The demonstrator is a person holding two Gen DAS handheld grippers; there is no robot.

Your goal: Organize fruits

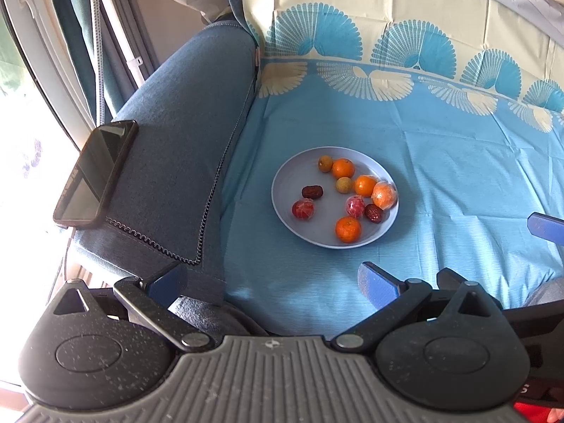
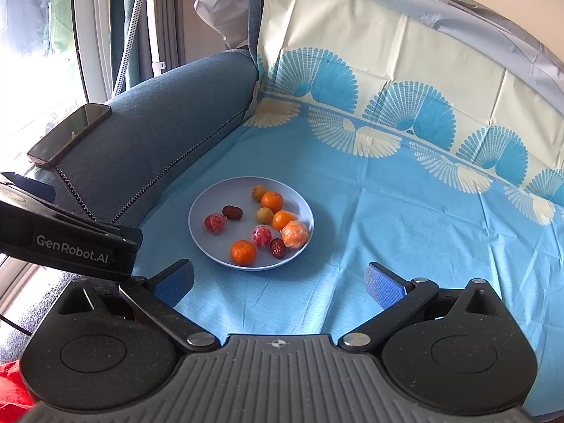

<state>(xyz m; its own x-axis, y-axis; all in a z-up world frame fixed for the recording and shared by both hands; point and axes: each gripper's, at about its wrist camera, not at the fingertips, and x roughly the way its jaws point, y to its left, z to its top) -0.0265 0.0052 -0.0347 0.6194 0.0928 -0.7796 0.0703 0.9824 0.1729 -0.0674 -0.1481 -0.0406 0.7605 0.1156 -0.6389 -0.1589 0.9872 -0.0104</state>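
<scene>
Nine or so small fruits (image 1: 347,195) sit together on the pale plate (image 1: 285,183), which rests on the blue cloth (image 1: 440,176) straight ahead of both my tongs: three bare oranges, a peeled one in clear wrap, two red wrapped pieces, two dark dates and two small yellowish ones. All of them are inside the rim and none lies loose on the cloth, so as a gathering the job looks met; yet they are scattered there, unsorted by kind, so this fits either a plate just filled or one waiting to be emptied or grouped, and I cannot tell which. My left tongs (image 1: 271,282) stand wide with nothing between them, and my right tongs (image 2: 278,282) likewise, wide and bare. Ahead and to the right of the plate the cloth is open and flat, with plenty of room. To the left the sofa arm (image 1: 183,134) rises close beside the plate, with a phone (image 1: 95,172) perched near its outer edge.
</scene>
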